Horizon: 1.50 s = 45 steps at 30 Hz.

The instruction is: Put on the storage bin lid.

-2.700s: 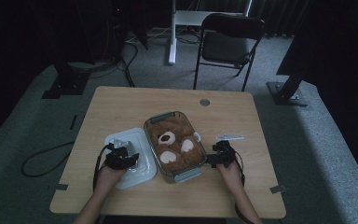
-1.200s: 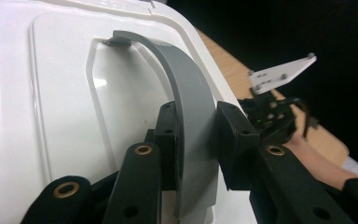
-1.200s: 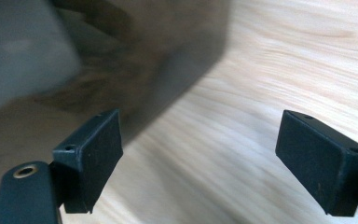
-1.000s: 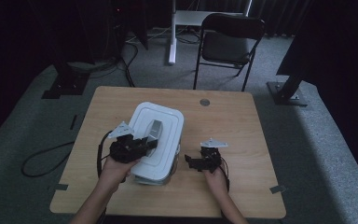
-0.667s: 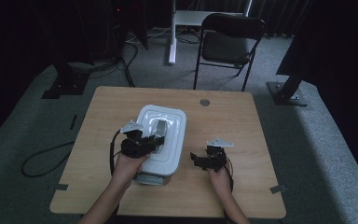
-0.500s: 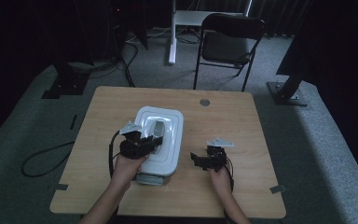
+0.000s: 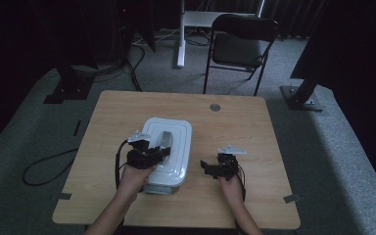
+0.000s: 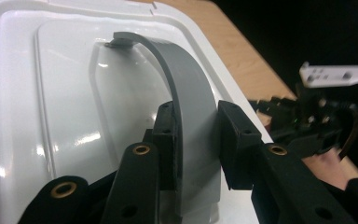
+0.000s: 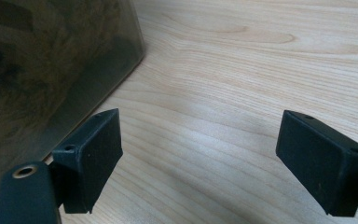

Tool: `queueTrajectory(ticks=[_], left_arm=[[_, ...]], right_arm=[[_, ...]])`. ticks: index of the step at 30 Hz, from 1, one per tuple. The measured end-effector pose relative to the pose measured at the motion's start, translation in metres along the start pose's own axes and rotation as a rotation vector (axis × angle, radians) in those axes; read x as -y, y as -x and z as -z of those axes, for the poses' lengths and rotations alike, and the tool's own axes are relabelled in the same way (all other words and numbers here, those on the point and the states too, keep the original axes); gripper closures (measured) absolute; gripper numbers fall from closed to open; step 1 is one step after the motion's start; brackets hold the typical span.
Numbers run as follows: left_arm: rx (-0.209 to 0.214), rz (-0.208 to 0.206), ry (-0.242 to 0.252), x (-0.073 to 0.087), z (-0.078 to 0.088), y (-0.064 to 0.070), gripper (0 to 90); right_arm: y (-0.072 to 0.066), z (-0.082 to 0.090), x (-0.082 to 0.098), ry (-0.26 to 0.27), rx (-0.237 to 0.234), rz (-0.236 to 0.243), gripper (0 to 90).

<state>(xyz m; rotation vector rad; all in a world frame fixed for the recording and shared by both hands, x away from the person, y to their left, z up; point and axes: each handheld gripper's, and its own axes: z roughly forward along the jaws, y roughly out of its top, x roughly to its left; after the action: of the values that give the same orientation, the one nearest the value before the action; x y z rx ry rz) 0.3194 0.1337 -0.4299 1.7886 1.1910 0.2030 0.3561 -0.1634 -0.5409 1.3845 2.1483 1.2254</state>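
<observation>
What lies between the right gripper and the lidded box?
Only bare table: the high view shows wood between the right gripper and the box, and the right gripper view shows the same.

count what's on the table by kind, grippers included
white lid with grey handle: 1
clear box with a brown plush toy inside: 1
grippers: 2, left gripper shut on the handle, right gripper open over bare wood
total: 4
</observation>
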Motion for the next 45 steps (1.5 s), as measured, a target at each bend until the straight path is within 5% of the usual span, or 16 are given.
queueTrajectory(ticks=[3,10,12,15,20,21,24,32,42,45], left_arm=[[-0.023,-0.026,-0.048,-0.002,-0.004,0.003,71.3],[-0.033,-0.05,-0.041,-0.003,-0.002,0.006,67.7],[-0.02,-0.052,-0.044,-0.004,-0.001,0.007,60.0],[-0.034,-0.1,-0.038,-0.008,0.004,0.014,35.1],[-0.044,-0.125,-0.02,-0.011,0.012,0.017,18.4],[-0.053,-0.153,-0.018,-0.01,0.015,0.014,18.4],[-0.054,-0.143,-0.003,-0.01,0.017,0.007,18.2],[-0.034,-0.16,0.027,-0.008,0.029,-0.01,0.6],[-0.099,-0.153,0.093,-0.005,0.045,-0.033,0.6],[-0.156,-0.154,0.101,-0.001,0.05,-0.05,0.6]], right_arm=[[-0.001,-0.001,0.001,-0.007,-0.001,0.001,13.7],[-0.001,0.001,0.0,-0.006,-0.005,0.004,13.6],[-0.001,0.001,0.0,-0.007,-0.004,0.004,13.7],[0.001,0.002,0.0,-0.008,-0.009,0.004,13.7],[0.001,0.004,-0.002,-0.005,-0.008,0.004,13.6],[0.002,0.006,-0.002,-0.001,-0.007,0.004,13.6],[0.003,0.008,-0.003,0.006,-0.004,0.002,13.6],[0.007,0.011,-0.004,0.016,0.003,-0.006,13.6],[0.006,0.012,-0.003,0.02,0.001,-0.006,13.5],[0.006,0.013,-0.004,0.025,0.005,0.002,13.5]])
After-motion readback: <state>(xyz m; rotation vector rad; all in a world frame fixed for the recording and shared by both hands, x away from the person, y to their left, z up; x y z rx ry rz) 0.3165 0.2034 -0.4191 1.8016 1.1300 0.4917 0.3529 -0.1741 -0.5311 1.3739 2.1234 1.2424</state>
